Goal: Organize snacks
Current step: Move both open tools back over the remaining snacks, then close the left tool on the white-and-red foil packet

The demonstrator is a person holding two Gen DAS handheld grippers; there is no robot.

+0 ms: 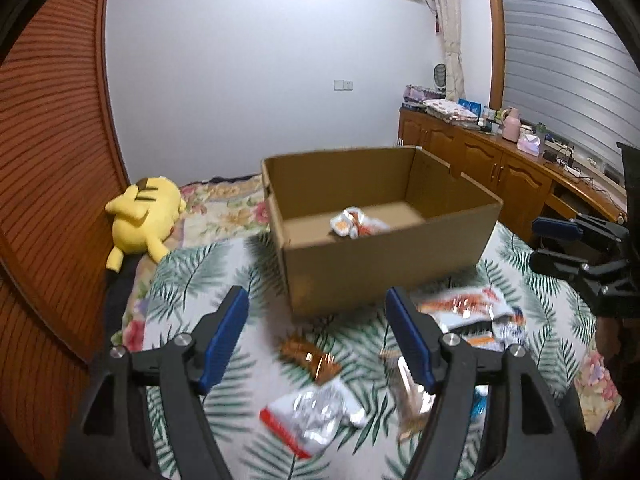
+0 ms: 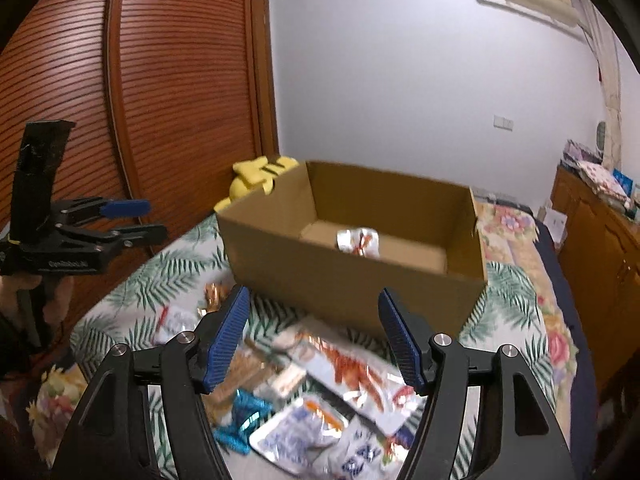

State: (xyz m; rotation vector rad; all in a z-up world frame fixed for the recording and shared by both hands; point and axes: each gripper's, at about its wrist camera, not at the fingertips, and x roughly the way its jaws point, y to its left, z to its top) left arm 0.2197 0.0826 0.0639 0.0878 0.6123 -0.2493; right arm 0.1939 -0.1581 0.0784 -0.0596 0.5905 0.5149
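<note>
- Nearest your left gripper [image 1: 316, 332], its fingers spread with nothing between them, lie a silver-and-red packet [image 1: 310, 412] and a brown foil packet [image 1: 310, 356] on the leaf-print bedspread [image 1: 192, 276].
- Your right gripper [image 2: 314, 334] is just as empty, fingers apart, above an orange-printed white pouch [image 2: 352, 372], a silver tray pack [image 2: 296, 428] and a blue foil wrapper [image 2: 244, 420]. Most of the snacks sit loose on the bed in front of the cardboard box [image 1: 384, 268]; only one crumpled white-and-orange packet [image 1: 358, 222] is inside.
- Foil and film are slick, so a shallow pinch on a corner could let a packet slide out on the way to the box.
- Where the packets overlap, closing on one may drag its neighbour along or push it off the heap.
- Soft bedding gives way, and pressing down could bury a flat packet in the cloth instead of getting under its edge.
- With both grippers working close to each other over the same pile, they may collide if they reach for adjoining packets.
- A low carry could catch the box's near wall and shove it toward the yellow plush toy [image 1: 140, 216].
- Motion blur smears every label, so you cannot read what each snack is.
- Part of the pile is hidden under the fingers and cut off at the lower edge of both views.
- Much of the box floor lies behind its front wall, so anything else in there is out of sight.
</note>
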